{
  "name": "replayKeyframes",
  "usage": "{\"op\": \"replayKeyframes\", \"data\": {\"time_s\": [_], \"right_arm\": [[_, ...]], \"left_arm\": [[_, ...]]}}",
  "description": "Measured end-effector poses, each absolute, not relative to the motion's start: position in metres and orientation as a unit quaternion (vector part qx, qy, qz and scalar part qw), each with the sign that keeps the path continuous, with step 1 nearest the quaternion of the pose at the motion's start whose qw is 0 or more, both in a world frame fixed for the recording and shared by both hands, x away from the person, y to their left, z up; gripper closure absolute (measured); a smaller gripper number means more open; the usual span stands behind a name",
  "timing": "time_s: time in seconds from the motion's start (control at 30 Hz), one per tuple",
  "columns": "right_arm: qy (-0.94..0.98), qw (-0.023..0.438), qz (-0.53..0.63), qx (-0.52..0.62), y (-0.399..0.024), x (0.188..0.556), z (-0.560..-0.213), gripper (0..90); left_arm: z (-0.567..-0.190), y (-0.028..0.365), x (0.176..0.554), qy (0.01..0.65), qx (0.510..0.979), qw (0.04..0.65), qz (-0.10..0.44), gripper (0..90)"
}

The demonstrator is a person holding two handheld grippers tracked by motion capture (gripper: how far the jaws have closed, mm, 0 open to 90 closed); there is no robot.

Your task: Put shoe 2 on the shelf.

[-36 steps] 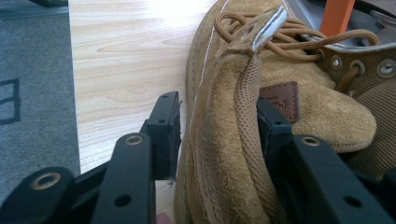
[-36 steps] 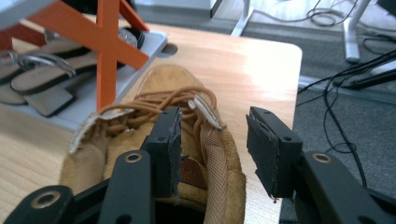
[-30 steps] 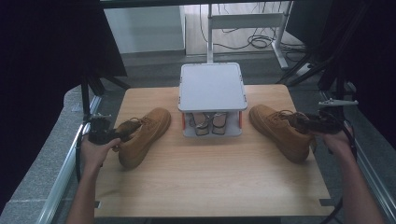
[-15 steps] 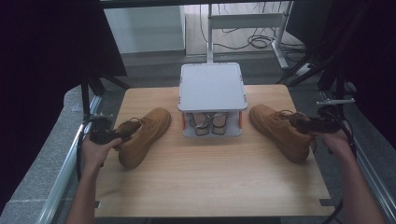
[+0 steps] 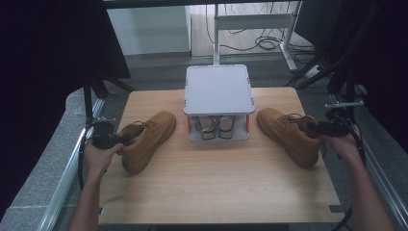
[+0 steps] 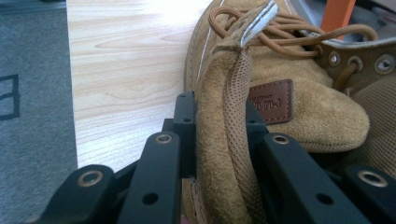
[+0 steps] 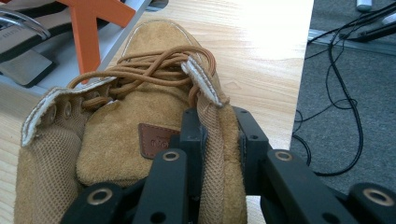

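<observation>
Two tan boots sit on the table (image 5: 216, 183), one each side of the grey rack (image 5: 219, 91) in the middle. The left boot (image 5: 146, 139) has its collar pinched in the left gripper (image 6: 219, 123), whose jaws have just been closing onto the suede wall. Same deal on the other side: the right gripper (image 7: 219, 135) has just clamped the right boot (image 5: 288, 134) by its collar edge. Sandals (image 5: 217, 127) sit inside the rack.

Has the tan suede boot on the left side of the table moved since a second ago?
No. The tan suede boot lies at the same angle and the same gap from the grey two-tier shoe rack in the high view.
</observation>
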State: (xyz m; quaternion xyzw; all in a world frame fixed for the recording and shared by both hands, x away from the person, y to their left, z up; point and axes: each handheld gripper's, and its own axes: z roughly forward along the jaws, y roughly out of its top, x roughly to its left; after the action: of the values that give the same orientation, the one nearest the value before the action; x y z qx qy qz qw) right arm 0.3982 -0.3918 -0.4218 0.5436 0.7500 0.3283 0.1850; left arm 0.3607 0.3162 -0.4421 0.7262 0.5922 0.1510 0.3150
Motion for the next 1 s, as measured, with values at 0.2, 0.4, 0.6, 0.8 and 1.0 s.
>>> {"op": "replayKeyframes", "data": {"time_s": [0.2, 0.4, 0.6, 0.8, 1.0], "right_arm": [[0.74, 0.19, 0.348, 0.543, -0.391, 0.392, -0.423, 78.0], [0.735, 0.205, 0.369, 0.531, -0.383, 0.385, -0.417, 78.8], [0.736, 0.217, 0.372, 0.523, -0.379, 0.382, -0.411, 79.0], [0.731, 0.232, 0.377, 0.52, -0.377, 0.378, -0.403, 79.1], [0.715, 0.251, 0.393, 0.521, -0.38, 0.37, -0.385, 79.0]], "left_arm": [[-0.443, 0.318, 0.359, 0.597, 0.706, 0.35, 0.15, 76.5], [-0.435, 0.311, 0.358, 0.59, 0.697, 0.374, 0.159, 77.2], [-0.421, 0.306, 0.358, 0.58, 0.699, 0.381, 0.172, 77.1], [-0.409, 0.31, 0.355, 0.579, 0.689, 0.398, 0.178, 76.8], [-0.394, 0.313, 0.349, 0.575, 0.677, 0.421, 0.186, 76.6]]}}
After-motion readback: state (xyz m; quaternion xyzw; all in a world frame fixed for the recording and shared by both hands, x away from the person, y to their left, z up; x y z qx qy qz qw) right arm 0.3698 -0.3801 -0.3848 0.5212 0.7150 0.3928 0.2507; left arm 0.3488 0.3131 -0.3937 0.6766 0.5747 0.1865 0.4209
